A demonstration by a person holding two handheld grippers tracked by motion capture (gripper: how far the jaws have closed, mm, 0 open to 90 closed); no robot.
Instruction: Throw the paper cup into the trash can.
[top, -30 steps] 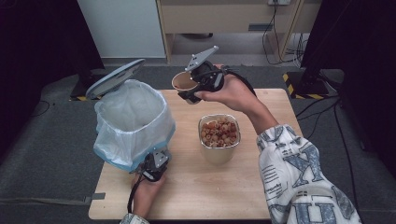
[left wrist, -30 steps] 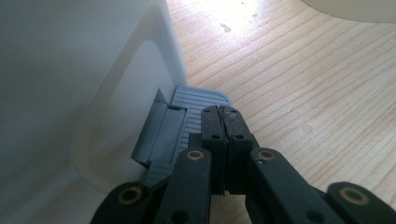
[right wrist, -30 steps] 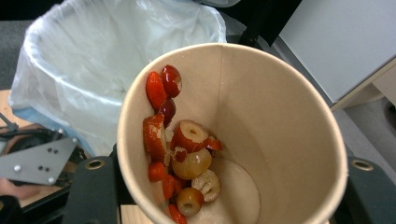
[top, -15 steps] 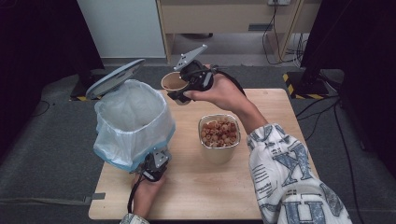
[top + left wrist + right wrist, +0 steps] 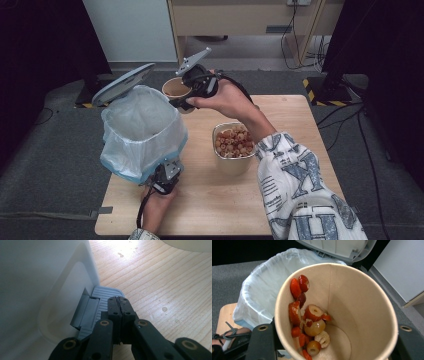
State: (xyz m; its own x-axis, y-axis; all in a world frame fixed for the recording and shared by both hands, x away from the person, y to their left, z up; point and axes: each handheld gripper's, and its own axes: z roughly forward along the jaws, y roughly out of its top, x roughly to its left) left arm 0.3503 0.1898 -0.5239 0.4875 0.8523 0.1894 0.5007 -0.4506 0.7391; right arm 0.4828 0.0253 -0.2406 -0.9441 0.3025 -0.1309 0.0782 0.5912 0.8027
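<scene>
A paper cup (image 5: 337, 312) of red fruit slices (image 5: 308, 322) tilts beside the bag-lined bin (image 5: 142, 132), pinched in the right gripper (image 5: 192, 90). The left gripper (image 5: 118, 308), fingers pressed together, sits on the bin's pedal (image 5: 98, 306) above the worktop (image 5: 290, 107).

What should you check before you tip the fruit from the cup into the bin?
1. Bin lid up: ok, it stands open.
2. Left gripper on the pedal: ok, its shut jaws press on it.
3. Bag open over the bin's rim: ok.
4. Right gripper holding the cup: ok, its jaws clamp the cup's sides.
5. Cup over the bag's mouth: cannot tell, it looks to be at the far edge, maybe just outside.
6. Fruit pieces free to slide: cannot tell, some cling to the cup wall.
</scene>
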